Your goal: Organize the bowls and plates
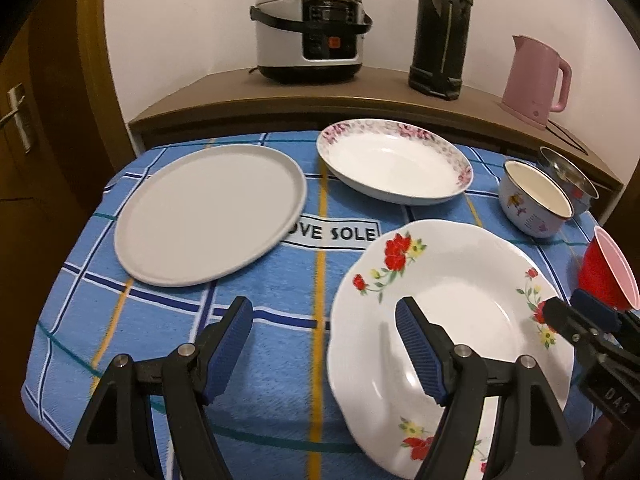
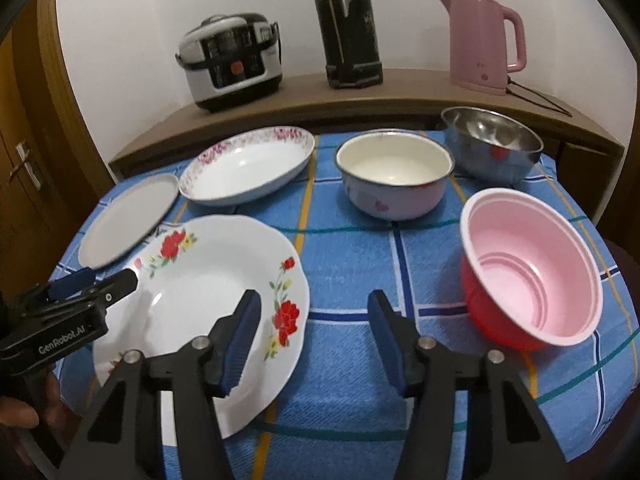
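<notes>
Plates and bowls are sitting spread over the blue checked cloth. I am seeing the left gripper standing spread, its fingers straddling the near rim of the red-flower plate without pinching it. The right gripper is also spread, straddling that plate's opposite rim. Pink-lined red bowl is sitting right of it, tilted.
</notes>
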Tool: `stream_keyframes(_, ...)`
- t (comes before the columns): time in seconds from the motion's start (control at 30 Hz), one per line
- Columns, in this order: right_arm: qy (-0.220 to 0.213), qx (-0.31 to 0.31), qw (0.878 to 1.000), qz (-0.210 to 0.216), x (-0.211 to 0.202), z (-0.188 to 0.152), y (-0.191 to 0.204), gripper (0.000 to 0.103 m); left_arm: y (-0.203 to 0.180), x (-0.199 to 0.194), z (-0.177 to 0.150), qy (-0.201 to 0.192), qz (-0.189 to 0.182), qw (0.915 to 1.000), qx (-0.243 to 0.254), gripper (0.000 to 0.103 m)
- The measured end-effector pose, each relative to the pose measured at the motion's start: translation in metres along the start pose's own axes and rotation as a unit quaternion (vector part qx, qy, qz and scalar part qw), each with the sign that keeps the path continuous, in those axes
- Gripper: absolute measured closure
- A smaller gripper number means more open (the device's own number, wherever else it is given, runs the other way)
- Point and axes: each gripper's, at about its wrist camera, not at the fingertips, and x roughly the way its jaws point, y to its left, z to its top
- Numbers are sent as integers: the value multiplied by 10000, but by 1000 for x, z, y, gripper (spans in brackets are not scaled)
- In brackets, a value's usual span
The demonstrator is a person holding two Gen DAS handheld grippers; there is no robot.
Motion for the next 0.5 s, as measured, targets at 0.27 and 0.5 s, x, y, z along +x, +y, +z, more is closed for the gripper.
stream_keyframes(0.27,236,-176,9996,-48,17,-3,5,55,-11,12,-3,217,75,9993,303,27)
stream_keyframes(0.5,271,-258,9992,104,23,-4,8,65,-12,20,-5,285,-71,9991,295,40)
